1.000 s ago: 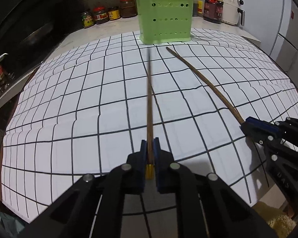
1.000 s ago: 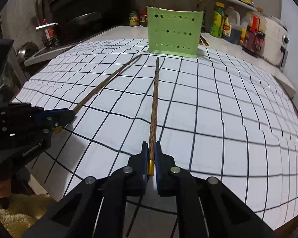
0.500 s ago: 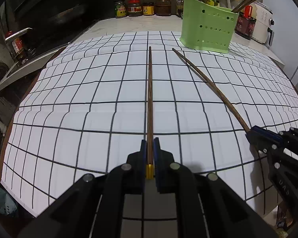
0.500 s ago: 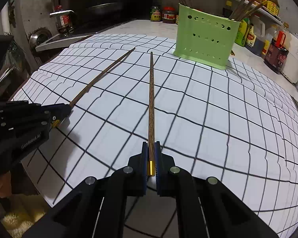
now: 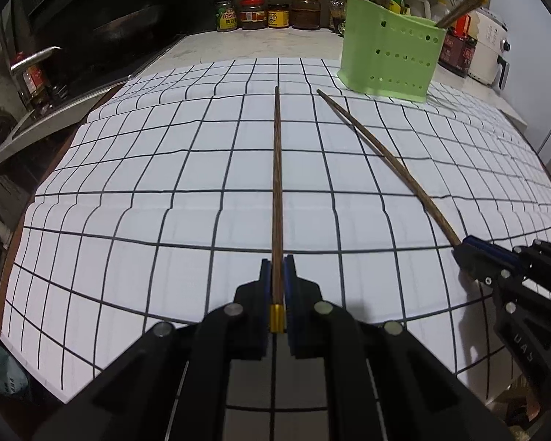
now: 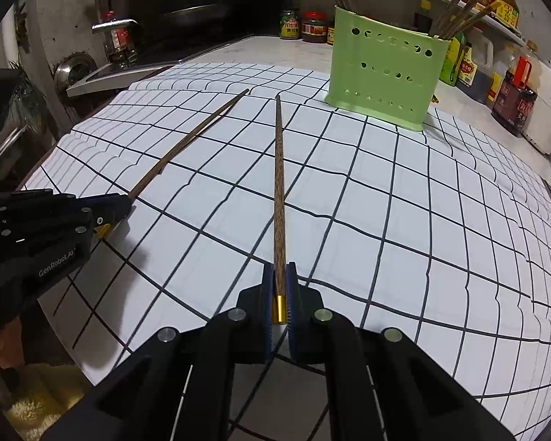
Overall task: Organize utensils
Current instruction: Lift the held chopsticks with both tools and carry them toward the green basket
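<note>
Each gripper clamps one brown wooden chopstick by its gold-capped end. My left gripper (image 5: 277,270) is shut on a chopstick (image 5: 276,183) that points straight ahead over the gridded mat. My right gripper (image 6: 279,275) is shut on the other chopstick (image 6: 279,183), aimed the same way. In the left wrist view the right gripper (image 5: 466,253) shows at the right edge with its chopstick (image 5: 382,154). In the right wrist view the left gripper (image 6: 123,204) shows at the left with its chopstick (image 6: 187,139). The green perforated utensil holder (image 5: 389,62) (image 6: 384,75) stands beyond the tips and has several chopsticks in it.
A white mat with black grid lines (image 5: 165,169) covers the counter. Jars (image 5: 268,14) line the back wall. Sauce bottles (image 6: 514,99) and a white appliance (image 5: 490,51) stand right of the holder. A stove with a pan (image 5: 103,36) lies to the left.
Both grippers swung leftward with their chopsticks, so the green holder shifted from straight ahead to the right in both views. Both grips stayed shut.
</note>
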Tool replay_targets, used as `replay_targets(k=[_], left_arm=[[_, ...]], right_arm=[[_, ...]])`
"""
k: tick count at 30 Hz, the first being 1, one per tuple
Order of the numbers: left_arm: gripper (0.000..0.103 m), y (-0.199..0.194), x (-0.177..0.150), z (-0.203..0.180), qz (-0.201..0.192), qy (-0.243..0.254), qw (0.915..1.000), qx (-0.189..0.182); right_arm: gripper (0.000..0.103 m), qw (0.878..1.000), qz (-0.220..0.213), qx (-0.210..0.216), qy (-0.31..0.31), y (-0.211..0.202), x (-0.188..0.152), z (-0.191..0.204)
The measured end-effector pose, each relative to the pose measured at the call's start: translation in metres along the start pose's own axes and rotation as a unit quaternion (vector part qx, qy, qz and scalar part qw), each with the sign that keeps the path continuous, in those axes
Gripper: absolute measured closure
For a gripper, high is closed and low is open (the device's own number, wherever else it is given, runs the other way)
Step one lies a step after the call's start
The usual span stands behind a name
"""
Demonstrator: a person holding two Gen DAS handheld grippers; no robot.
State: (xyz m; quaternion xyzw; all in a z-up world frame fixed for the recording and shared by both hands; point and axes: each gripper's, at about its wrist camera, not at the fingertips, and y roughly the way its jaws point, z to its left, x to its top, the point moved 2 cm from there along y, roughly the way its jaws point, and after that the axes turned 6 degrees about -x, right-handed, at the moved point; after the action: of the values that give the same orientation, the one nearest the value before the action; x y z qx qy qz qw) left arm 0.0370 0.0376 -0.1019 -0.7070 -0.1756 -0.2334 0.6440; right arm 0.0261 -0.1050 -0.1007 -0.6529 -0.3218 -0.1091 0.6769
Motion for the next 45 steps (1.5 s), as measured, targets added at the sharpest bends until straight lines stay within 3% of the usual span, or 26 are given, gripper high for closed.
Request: replay_targets(k=[15,22,30,36,45], left_arm=[[0.096,-0.024,0.015,0.029,-0.044,-0.054,0.9976,-0.007],[0.096,-0.047,0.025,0.034,-0.082,-0.059,0.9946,-0.024],[0.096,-0.095,0.047,0.038,-0.158,-0.051,0.9856,-0.034],[0.096,-0.132,0.068,0.050,-0.214,-0.059,0.9745,-0.036],[0.096,-0.159,0.093,0.062,-0.256,-0.059,0.9643,-0.032]], right_arm=[[0.096,0.999,-0.014,0.030,-0.024,-0.011,0.019,0.013],[0.096,0.998,-0.057,0.033,-0.016,-0.037,0.041,0.005],[0.096,0.994,-0.107,0.031,-0.017,-0.068,0.067,0.002],[0.096,0.987,-0.150,0.039,-0.030,-0.093,0.106,0.007],[0.097,0.979,-0.193,0.059,-0.032,-0.124,0.164,0.013]])
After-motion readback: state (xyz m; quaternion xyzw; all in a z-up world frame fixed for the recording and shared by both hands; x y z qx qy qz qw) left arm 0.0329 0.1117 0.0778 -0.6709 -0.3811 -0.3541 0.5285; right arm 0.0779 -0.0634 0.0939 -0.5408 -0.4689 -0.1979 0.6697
